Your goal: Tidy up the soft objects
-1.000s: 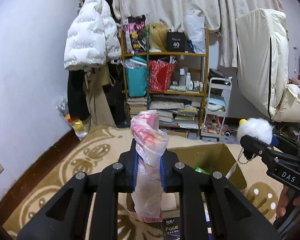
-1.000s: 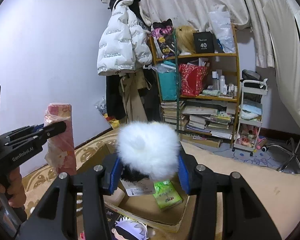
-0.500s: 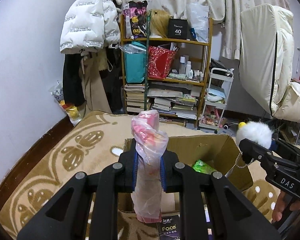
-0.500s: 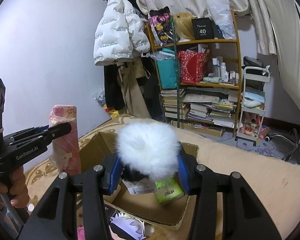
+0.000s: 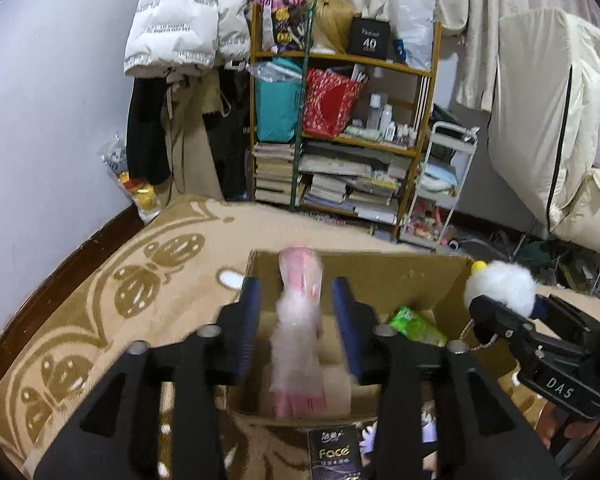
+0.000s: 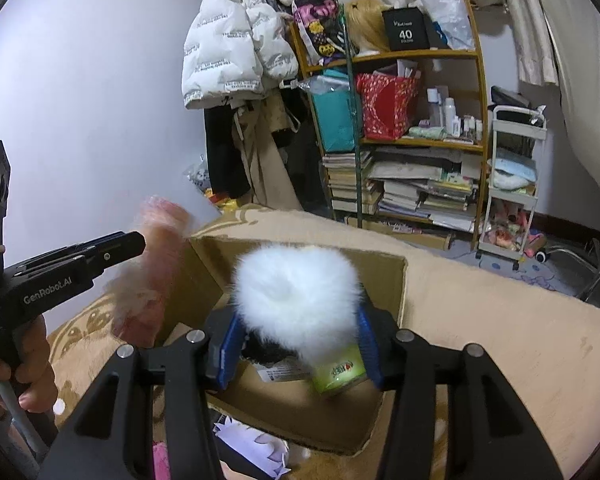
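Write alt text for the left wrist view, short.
The left tongs stand open over an open brown cardboard box, with a blurred pink plastic-wrapped roll between the blue pads, apparently dropping in. At right, the right tongs hold a white fluffy pom-pom; a green packet lies inside the box.

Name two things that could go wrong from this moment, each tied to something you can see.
1. The left claw is open and the blurred pink bagged roll sits between its fingers above the cardboard box; it may tip onto the box's near edge.
2. The white fluffy toy, gripped by the right claw, trails a chain that might snag.
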